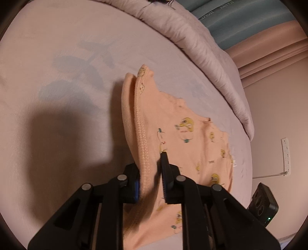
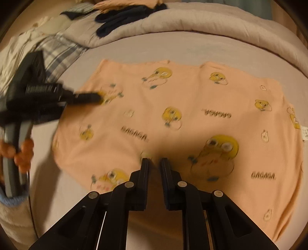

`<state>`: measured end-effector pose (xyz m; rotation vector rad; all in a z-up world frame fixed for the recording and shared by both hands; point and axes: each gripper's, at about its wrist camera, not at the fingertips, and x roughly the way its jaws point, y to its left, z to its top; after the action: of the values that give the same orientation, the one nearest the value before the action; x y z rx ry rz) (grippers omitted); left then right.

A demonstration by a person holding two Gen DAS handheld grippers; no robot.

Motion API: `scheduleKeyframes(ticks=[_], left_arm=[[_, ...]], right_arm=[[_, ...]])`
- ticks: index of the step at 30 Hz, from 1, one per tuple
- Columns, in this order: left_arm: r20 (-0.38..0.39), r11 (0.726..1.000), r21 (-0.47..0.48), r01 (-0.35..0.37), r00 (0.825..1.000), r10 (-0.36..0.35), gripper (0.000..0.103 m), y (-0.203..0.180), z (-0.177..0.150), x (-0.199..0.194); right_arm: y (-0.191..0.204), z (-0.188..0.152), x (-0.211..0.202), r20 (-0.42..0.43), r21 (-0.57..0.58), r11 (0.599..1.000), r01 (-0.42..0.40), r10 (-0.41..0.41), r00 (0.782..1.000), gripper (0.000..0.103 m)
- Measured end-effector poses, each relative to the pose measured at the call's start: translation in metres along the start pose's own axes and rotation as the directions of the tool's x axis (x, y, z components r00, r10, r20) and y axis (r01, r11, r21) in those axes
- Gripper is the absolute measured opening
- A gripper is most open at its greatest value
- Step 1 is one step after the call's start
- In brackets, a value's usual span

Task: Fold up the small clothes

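Observation:
A peach garment (image 2: pixel 173 119) printed with yellow cartoon ducks and "GAGAGA" lies spread on the pale bed sheet (image 2: pixel 173 46). My right gripper (image 2: pixel 155 162) points down at its near middle, jaws almost together with a pinch of peach cloth between them. In the left wrist view my left gripper (image 1: pixel 149 167) is shut on the garment's ribbed edge (image 1: pixel 141 134), which rises off the sheet (image 1: pixel 57 57) as a fold. The cloth hides its left finger. From the right wrist view the left gripper (image 2: pixel 90 98) sits at the garment's left edge, held by a hand (image 2: pixel 23 152).
A rolled grey duvet (image 2: pixel 192 21) borders the far side of the bed, with dark clothes (image 2: pixel 123 17) and a plaid cloth (image 2: pixel 61 52) on it. A black device (image 1: pixel 263 203) sits at the bed's right edge. On the wall is a power strip (image 1: pixel 284 153).

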<state>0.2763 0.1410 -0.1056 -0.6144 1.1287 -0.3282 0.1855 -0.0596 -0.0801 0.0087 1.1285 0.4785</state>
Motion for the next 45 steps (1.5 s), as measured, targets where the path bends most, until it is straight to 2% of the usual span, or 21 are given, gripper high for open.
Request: scheduleKeyframes(ticks=[2, 4, 8, 10, 14, 16, 18, 20, 21, 22, 24, 25, 29, 31, 32, 33, 34, 36, 37, 41, 45], left_arm=[[0.003, 1.0, 0.021, 0.01, 1.0, -0.01, 0.009, -0.013, -0.001, -0.004], [0.0, 0.999, 0.041, 0.031, 1.0, -0.031, 0.011, -0.029, -0.002, -0.004], [0.0, 0.996, 0.084, 0.032, 0.999, -0.032, 0.012, -0.062, -0.005, 0.001], [-0.017, 0.992, 0.128, 0.021, 1.0, -0.019, 0.012, -0.083, -0.009, 0.007], [-0.061, 0.973, 0.233, 0.0, 0.998, 0.015, 0.012, -0.132, -0.02, 0.025], [-0.079, 0.961, 0.276, -0.002, 0.997, 0.025, 0.012, -0.151, -0.025, 0.037], [-0.098, 0.945, 0.328, -0.014, 0.994, 0.049, 0.015, -0.171, -0.034, 0.055], [-0.136, 0.937, 0.349, -0.016, 0.988, 0.068, 0.021, -0.18, -0.042, 0.074], [-0.155, 0.935, 0.353, -0.018, 0.985, 0.078, 0.025, -0.183, -0.047, 0.085], [-0.176, 0.933, 0.358, -0.022, 0.98, 0.091, 0.027, -0.183, -0.051, 0.096], [-0.228, 0.94, 0.34, 0.009, 0.971, 0.073, 0.036, -0.181, -0.056, 0.111], [-0.242, 0.942, 0.333, 0.029, 0.969, 0.055, 0.038, -0.181, -0.058, 0.113], [-0.245, 0.938, 0.335, 0.09, 0.969, -0.006, 0.047, -0.179, -0.063, 0.101], [-0.237, 0.944, 0.309, 0.117, 0.971, -0.042, 0.051, -0.169, -0.067, 0.084], [-0.227, 0.948, 0.294, 0.122, 0.972, -0.055, 0.052, -0.163, -0.069, 0.077], [-0.209, 0.953, 0.276, 0.124, 0.976, -0.066, 0.054, -0.154, -0.073, 0.066], [-0.196, 0.956, 0.266, 0.122, 0.978, -0.07, 0.056, -0.146, -0.075, 0.059], [-0.147, 0.967, 0.241, 0.083, 0.988, -0.048, 0.058, -0.124, -0.086, 0.04], [-0.132, 0.972, 0.228, 0.065, 0.991, -0.036, 0.058, -0.115, -0.089, 0.033], [-0.107, 0.989, 0.138, 0.044, 0.994, -0.029, 0.058, -0.073, -0.101, 0.013], [-0.096, 0.997, 0.067, 0.044, 0.995, -0.038, 0.058, -0.035, -0.111, -0.006]], right_arm=[[-0.011, -0.002, -0.011, 0.015, 0.042, 0.997, -0.058, 0.057, 0.998, 0.016], [-0.03, -0.001, -0.022, 0.056, 0.113, 0.985, -0.128, 0.122, 0.991, 0.017], [-0.068, 0.001, -0.037, 0.161, 0.243, 0.946, -0.213, 0.177, 0.971, 0.02], [-0.088, -0.004, -0.041, 0.216, 0.321, 0.893, -0.317, 0.256, 0.942, 0.025], [-0.114, -0.003, -0.045, 0.303, 0.402, 0.8, -0.445, 0.342, 0.889, 0.034], [-0.123, -0.003, -0.042, 0.338, 0.434, 0.744, -0.508, 0.388, 0.857, 0.042], [-0.134, -0.004, -0.034, 0.377, 0.485, 0.661, -0.573, 0.433, 0.819, 0.06], [-0.145, -0.006, -0.029, 0.412, 0.513, 0.595, -0.619, 0.462, 0.785, 0.062], [-0.154, -0.005, -0.023, 0.43, 0.535, 0.537, -0.652, 0.491, 0.758, 0.062], [-0.159, -0.008, -0.02, 0.436, 0.556, 0.504, -0.661, 0.501, 0.748, 0.062], [-0.166, -0.008, -0.015, 0.453, 0.57, 0.452, -0.686, 0.524, 0.721, 0.062], [-0.166, -0.008, -0.015, 0.45, 0.573, 0.45, -0.685, 0.526, 0.722, 0.062], [-0.156, -0.007, -0.021, 0.393, 0.564, 0.522, -0.64, 0.512, 0.764, 0.062], [-0.149, 0.0, -0.021, 0.34, 0.548, 0.587, -0.596, 0.494, 0.8, 0.062], [-0.145, 0.004, -0.022, 0.311, 0.533, 0.631, -0.564, 0.474, 0.824, 0.057], [-0.147, 0.005, -0.022, 0.277, 0.516, 0.684, -0.515, 0.435, 0.857, 0.046], [-0.145, 0.009, -0.021, 0.253, 0.504, 0.721, -0.475, 0.403, 0.88, 0.041], [-0.14, 0.018, -0.015, 0.208, 0.48, 0.785, -0.391, 0.331, 0.92, 0.015], [-0.139, 0.022, -0.013, 0.195, 0.47, 0.807, -0.359, 0.302, 0.933, 0.012], [-0.133, 0.036, -0.034, 0.201, 0.371, 0.894, -0.251, 0.187, 0.962, 0.009], [-0.137, 0.05, -0.064, 0.216, 0.319, 0.931, -0.179, 0.113, 0.97, 0.009]])
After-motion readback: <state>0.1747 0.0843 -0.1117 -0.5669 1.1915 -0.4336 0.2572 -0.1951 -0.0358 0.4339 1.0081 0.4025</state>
